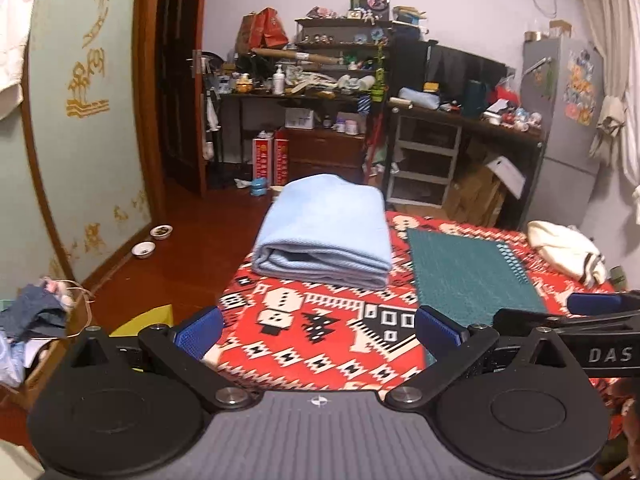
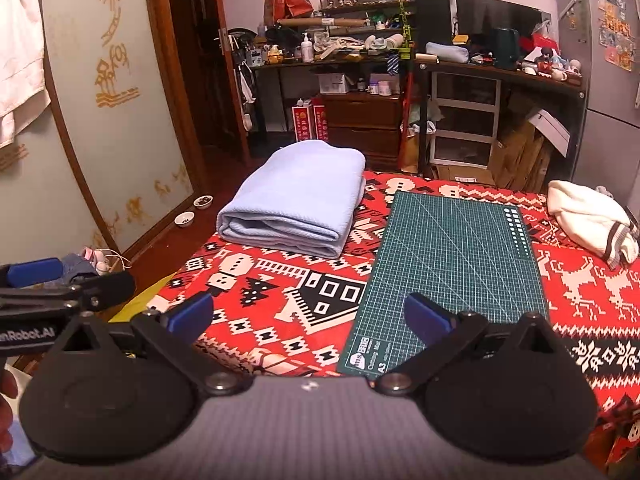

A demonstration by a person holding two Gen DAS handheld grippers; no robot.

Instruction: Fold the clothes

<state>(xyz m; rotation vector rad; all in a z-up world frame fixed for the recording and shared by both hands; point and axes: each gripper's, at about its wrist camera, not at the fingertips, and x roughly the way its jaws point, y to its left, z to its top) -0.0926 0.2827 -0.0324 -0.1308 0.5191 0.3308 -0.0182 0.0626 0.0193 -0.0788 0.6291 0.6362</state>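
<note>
Folded cloth (image 2: 294,204) at eleven o'clock on the table (image 2: 580,292), mat (image 2: 452,264) beside it at one, garment (image 2: 588,220) at two.

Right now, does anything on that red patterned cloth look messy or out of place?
Only the white garment, lying crumpled near the far right edge. The light blue garment sits neatly folded at the far left, and the green cutting mat lies flat.

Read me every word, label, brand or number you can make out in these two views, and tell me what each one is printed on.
"DAS": on the right gripper's black arm, left wrist view.
"nRobot.AI", start cut off: on the left gripper's arm, right wrist view.
"Cutting Mat" and "A3": near corner of the green cutting mat.
Gold characters on the door panel: unreadable.
Red boxes and fridge magnets: too small.
</note>
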